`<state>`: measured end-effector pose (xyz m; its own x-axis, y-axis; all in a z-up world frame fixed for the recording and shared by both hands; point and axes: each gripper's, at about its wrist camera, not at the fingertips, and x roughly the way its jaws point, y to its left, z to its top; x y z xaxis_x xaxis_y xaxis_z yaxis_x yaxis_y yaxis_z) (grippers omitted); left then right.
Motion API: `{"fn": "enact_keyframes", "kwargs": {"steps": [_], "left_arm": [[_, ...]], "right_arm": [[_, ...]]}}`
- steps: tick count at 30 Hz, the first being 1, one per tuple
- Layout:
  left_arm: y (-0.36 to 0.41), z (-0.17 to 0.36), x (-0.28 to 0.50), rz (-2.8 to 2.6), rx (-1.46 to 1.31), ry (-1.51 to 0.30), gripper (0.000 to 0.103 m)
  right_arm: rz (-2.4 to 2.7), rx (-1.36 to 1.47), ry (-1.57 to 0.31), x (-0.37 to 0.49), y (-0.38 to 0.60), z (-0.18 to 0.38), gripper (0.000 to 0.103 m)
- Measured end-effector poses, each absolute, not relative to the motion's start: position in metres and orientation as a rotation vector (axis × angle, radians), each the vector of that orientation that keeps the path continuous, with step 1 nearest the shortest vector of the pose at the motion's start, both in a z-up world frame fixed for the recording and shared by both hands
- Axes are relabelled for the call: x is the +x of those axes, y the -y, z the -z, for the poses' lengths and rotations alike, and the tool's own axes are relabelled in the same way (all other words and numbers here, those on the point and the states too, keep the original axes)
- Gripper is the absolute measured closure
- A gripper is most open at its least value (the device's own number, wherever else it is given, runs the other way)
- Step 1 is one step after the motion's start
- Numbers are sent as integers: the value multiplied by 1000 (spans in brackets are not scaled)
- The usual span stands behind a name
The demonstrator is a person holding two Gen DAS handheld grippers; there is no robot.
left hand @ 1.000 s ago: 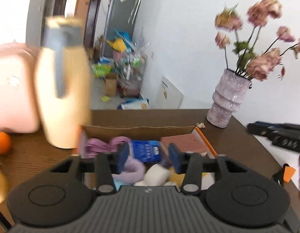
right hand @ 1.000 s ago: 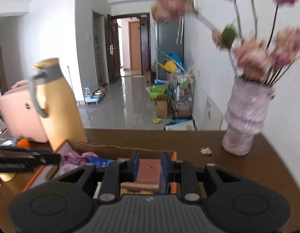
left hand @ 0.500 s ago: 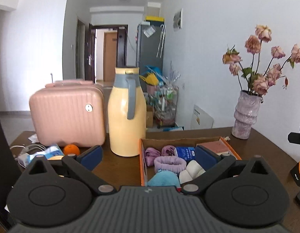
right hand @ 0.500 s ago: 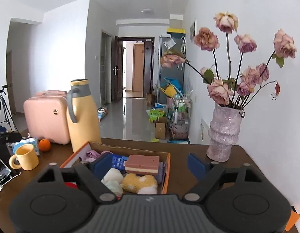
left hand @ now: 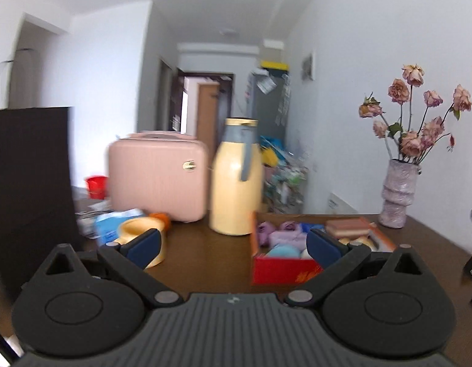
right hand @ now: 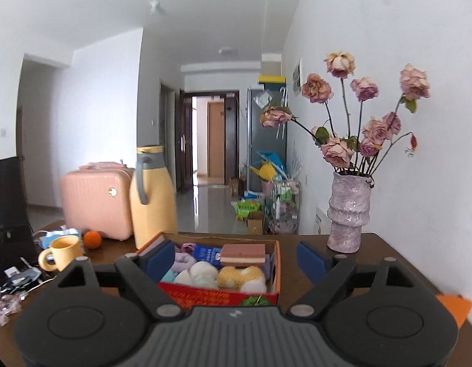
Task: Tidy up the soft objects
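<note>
A red-and-orange cardboard box sits on the brown table with soft things in it. It holds a pink-and-brown sponge, a yellow fluffy piece, a white ball, a purple scrunchie and a blue packet. My right gripper hangs open just short of the box, with nothing between its fingers. My left gripper is open wide and empty. It is left of the box, and its right finger overlaps the box's near corner in that view.
A yellow jug and a pink case stand behind the box on the left. A yellow mug, an orange and clutter lie at the left. A vase of dried roses stands at the back right. A dark chair back rises at the far left.
Both grippers have drawn back from the box and their jaws have spread wide. A second ago they were narrow over its contents, the right one around the sponge, which now lies in the box.
</note>
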<state>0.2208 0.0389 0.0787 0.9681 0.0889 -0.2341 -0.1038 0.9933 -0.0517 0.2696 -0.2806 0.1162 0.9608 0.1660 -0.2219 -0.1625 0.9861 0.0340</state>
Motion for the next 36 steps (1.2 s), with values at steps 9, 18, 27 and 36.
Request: {"fn": "enact_keyframes", "kwargs": {"steps": [9,18,27,36], "left_arm": [[-33,-16,92,-156,-20,-250,0],[-12,-2,6,-139,71,-249,0],[-2,0,-18,-77,69,-250,0],[-9,-5,-18,-88,45,-240,0]], "right_arm": [[-188,80,-230,146,269,-37,12],[-181,49,-262,41,256,1,7],[-251,-27,-251,-9,235,-4,0],[-259,19,-284,-2,235,-3,0]]}}
